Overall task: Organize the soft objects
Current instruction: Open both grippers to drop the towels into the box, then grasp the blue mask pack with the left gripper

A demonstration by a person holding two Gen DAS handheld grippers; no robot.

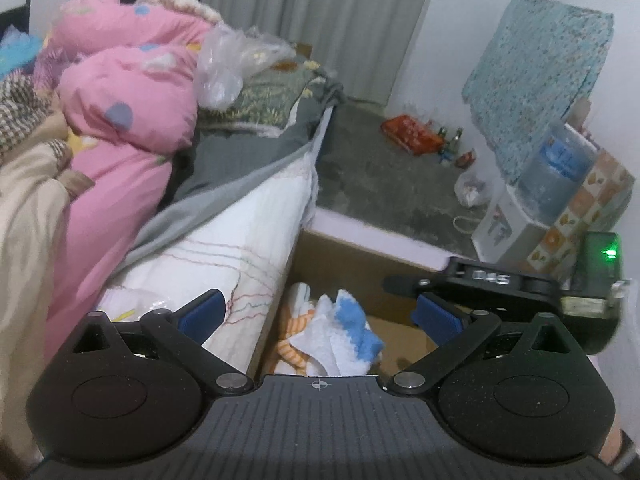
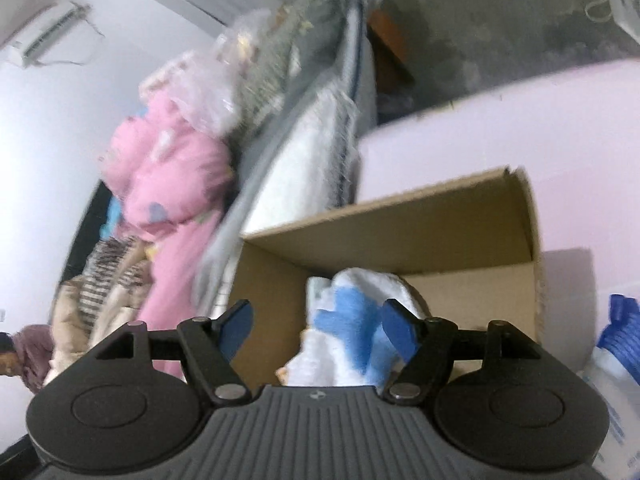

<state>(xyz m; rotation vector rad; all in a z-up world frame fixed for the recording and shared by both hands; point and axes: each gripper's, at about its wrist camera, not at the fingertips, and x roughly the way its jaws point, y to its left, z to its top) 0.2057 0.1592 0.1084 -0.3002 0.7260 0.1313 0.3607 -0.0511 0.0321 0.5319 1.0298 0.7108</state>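
An open cardboard box [image 1: 360, 268] stands on the floor against the side of the bed. Inside it lie a white and blue towel [image 1: 352, 332] and an orange-striped cloth [image 1: 296, 332]. My left gripper [image 1: 320, 316] hovers open above the box's near-left corner, with nothing between its blue pads. In the right wrist view, my right gripper [image 2: 318, 332] stands open just above the towel [image 2: 360, 320], which rests in the box [image 2: 460, 224]; the pads do not press on it. The right gripper's black body [image 1: 500, 280] also shows over the box's right side.
The bed [image 1: 240, 240] carries a pink quilt [image 1: 128, 112], beige clothing [image 1: 28, 208], a clear plastic bag [image 1: 224, 64] and a grey sheet [image 1: 248, 160]. On the grey floor lie an orange packet [image 1: 412, 134], small bottles [image 1: 452, 144] and a water jug [image 1: 556, 172].
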